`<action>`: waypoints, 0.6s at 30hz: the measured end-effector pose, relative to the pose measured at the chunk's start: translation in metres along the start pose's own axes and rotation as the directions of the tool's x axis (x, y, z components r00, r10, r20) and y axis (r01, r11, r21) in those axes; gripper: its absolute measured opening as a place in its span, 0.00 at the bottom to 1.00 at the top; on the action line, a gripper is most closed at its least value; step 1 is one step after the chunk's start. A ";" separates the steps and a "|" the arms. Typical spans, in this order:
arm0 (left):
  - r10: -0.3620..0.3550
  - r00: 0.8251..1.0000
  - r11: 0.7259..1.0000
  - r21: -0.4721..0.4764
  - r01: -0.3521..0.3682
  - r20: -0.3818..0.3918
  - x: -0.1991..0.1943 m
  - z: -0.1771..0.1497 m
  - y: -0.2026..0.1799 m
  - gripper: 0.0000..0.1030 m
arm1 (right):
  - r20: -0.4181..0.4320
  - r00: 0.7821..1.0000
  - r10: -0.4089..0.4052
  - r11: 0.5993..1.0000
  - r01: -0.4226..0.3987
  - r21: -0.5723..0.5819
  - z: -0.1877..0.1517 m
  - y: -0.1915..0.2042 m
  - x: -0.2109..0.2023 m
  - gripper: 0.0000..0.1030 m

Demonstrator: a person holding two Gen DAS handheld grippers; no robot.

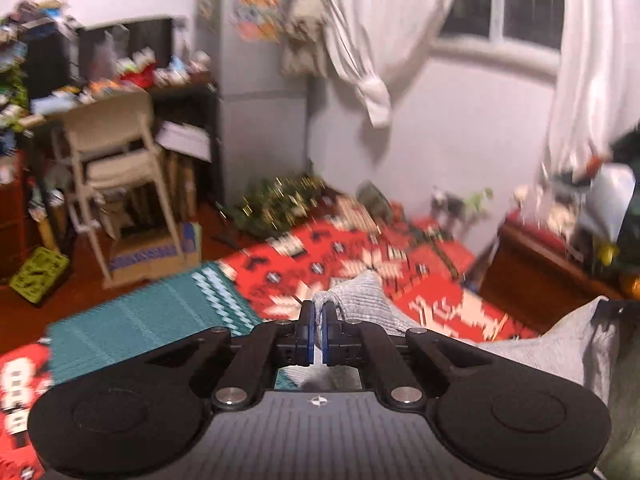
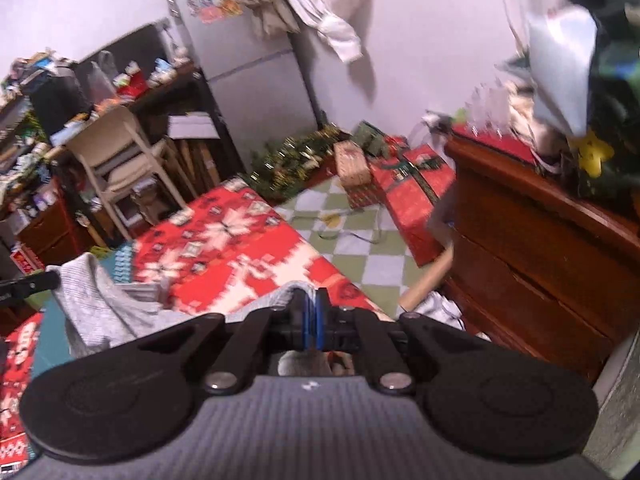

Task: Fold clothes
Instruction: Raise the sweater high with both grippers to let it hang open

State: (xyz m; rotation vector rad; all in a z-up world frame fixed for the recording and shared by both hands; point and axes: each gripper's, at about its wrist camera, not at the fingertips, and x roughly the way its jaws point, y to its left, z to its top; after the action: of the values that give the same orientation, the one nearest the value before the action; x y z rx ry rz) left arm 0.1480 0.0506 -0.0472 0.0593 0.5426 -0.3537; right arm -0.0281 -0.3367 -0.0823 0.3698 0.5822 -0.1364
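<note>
No writing can be read in either view; the stickers on the grey fridge (image 2: 256, 64) and the prints elsewhere are blurred. The left gripper (image 1: 319, 322) has its blue-edged fingers (image 1: 306, 326) pressed together, pinching a bunched corner of the grey ribbed garment (image 1: 360, 300), which pokes up just past the tips and runs off to the right. The right gripper (image 2: 311, 312) is likewise clamped tight on another edge of the same garment. In the right wrist view the cloth hangs slack between the two grippers, above the red snowflake-patterned blanket (image 2: 240, 248) and teal mat (image 1: 152, 316).
</note>
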 end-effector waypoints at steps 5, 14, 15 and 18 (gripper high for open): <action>0.065 0.992 0.998 -0.027 -0.062 0.107 -0.090 0.007 0.009 0.03 | 0.071 0.994 0.077 0.997 -0.075 -0.033 0.015 0.032 -0.050 0.03; 0.164 0.944 0.986 -0.088 -0.144 0.288 -0.240 0.002 0.022 0.03 | 0.188 0.957 0.223 0.971 -0.202 -0.125 0.031 0.092 -0.152 0.03; 0.171 0.938 0.984 -0.093 -0.149 0.303 -0.254 0.001 0.022 0.03 | 0.203 0.950 0.237 0.968 -0.213 -0.133 0.032 0.098 -0.165 0.03; 0.182 0.918 0.983 -0.102 -0.155 0.351 -0.295 -0.001 0.021 0.03 | 0.250 0.928 0.278 0.957 -0.244 -0.157 0.038 0.115 -0.205 0.03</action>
State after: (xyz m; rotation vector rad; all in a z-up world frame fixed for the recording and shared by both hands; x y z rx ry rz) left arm -0.0802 0.1634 0.1033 -0.0287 0.1834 -0.1690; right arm -0.1520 -0.2401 0.0967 0.2991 0.2658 0.1058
